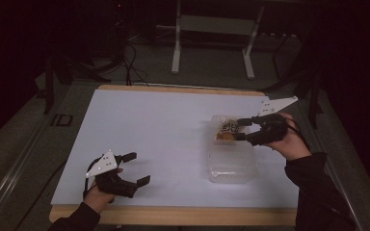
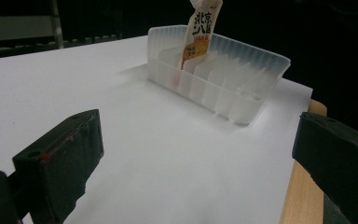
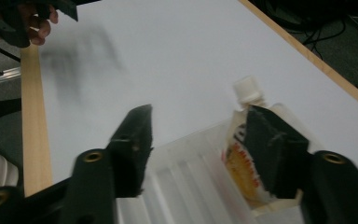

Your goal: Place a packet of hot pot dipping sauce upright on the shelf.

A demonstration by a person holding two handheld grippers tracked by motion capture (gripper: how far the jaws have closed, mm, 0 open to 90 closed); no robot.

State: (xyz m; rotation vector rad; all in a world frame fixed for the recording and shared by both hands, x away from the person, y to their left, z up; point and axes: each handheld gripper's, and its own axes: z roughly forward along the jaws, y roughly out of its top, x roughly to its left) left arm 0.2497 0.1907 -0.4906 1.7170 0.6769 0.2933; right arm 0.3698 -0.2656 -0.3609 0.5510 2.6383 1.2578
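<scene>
Clear plastic tray [image 1: 232, 166] sitting right of centre on the table [image 1: 164, 130] | pouch [image 1: 227, 131] standing in its far slot | my right gripper [image 1: 244, 129] hovering there, jaws wide (apparently released) | left gripper [image 1: 138, 168] idling near front edge, jaws wide.

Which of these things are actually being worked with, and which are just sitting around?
In use:
- spouted pouch, standing in the far end of the bin
- clear ribbed bin
- right hand-held gripper, jaws open around the pouch

Just there:
- left hand-held gripper, open, idle
- metal frame on the floor beyond the table
- floor cables
</scene>
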